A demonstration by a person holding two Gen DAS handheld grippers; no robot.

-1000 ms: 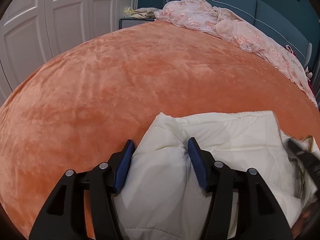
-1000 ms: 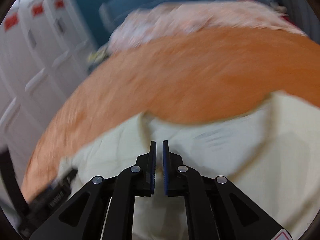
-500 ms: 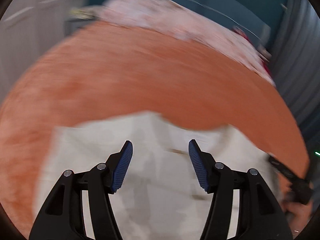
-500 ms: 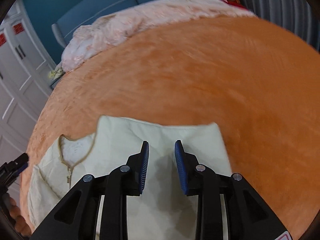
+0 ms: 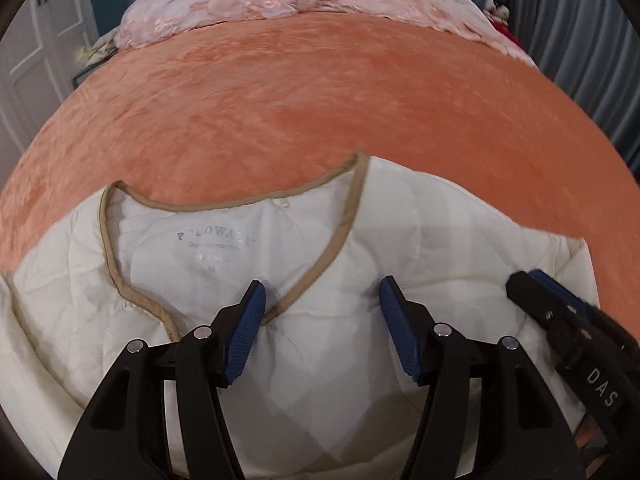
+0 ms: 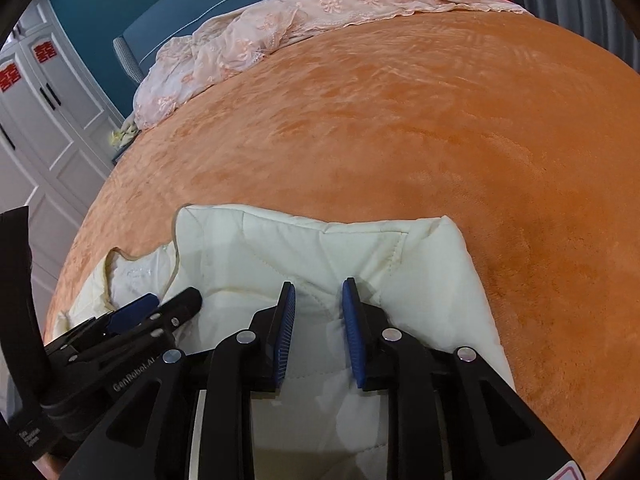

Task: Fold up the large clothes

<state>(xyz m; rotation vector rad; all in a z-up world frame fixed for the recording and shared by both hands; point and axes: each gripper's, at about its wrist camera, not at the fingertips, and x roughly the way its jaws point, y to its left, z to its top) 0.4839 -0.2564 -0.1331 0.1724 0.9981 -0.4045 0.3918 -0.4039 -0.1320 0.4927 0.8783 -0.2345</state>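
A cream quilted jacket (image 5: 420, 248) lies on the orange bed cover (image 5: 320, 112), folded into a block, its tan-trimmed neckline (image 5: 344, 232) and inner label facing up. My left gripper (image 5: 322, 300) is open just above the jacket below the neckline, holding nothing. My right gripper (image 6: 318, 300) is open above the jacket's folded right part (image 6: 320, 248), holding nothing. The right gripper also shows at the right edge of the left wrist view (image 5: 568, 320). The left gripper shows at the left of the right wrist view (image 6: 160, 312).
A pink lace bedspread (image 6: 280, 20) is heaped along the bed's far end by the blue headboard (image 6: 200, 4). White wardrobe doors (image 6: 40, 120) stand to the left. Grey curtains (image 5: 580, 40) hang to the right.
My right gripper opened and let go of the jacket's folded part. My left gripper swung right from the sleeve fold to the neckline. The jacket now lies flat, folded.
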